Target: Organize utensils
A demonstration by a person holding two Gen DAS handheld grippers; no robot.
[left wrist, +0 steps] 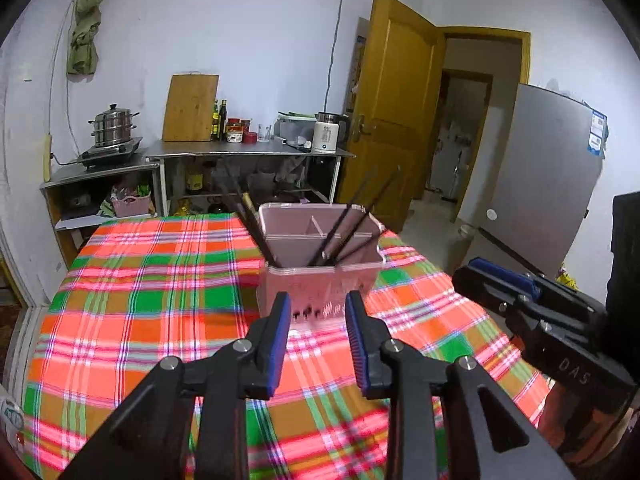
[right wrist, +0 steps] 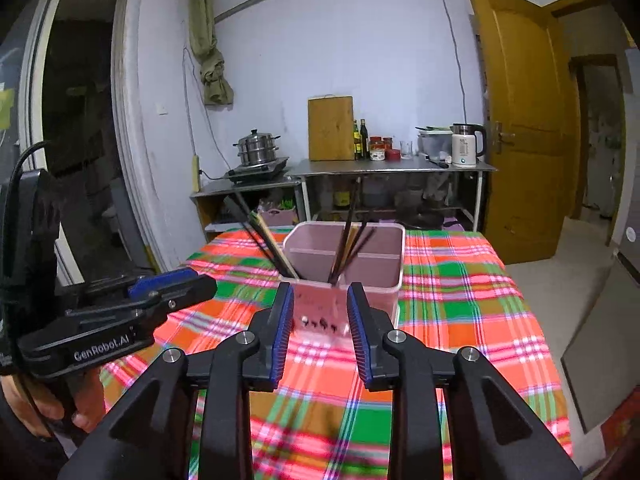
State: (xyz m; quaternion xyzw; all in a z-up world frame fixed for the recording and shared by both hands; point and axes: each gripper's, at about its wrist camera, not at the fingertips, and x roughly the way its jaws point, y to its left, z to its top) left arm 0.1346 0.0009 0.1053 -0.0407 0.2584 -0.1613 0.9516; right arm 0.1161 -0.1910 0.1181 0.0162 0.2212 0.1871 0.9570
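A pink utensil holder with inner dividers stands on the plaid tablecloth. Dark chopsticks lean in its near compartments, and more chopsticks lean out over its left corner. My left gripper hovers just before the holder's near wall, open, with nothing between its blue pads. The right gripper is beside it on the right. In the right wrist view the holder and its chopsticks sit straight ahead. My right gripper is open and holds nothing. The left gripper shows at the left.
Behind the table is a steel counter with a cutting board, bottles, jars and a white kettle. A steamer pot sits on a stove at the left. A wooden door stands open, with a grey fridge to its right.
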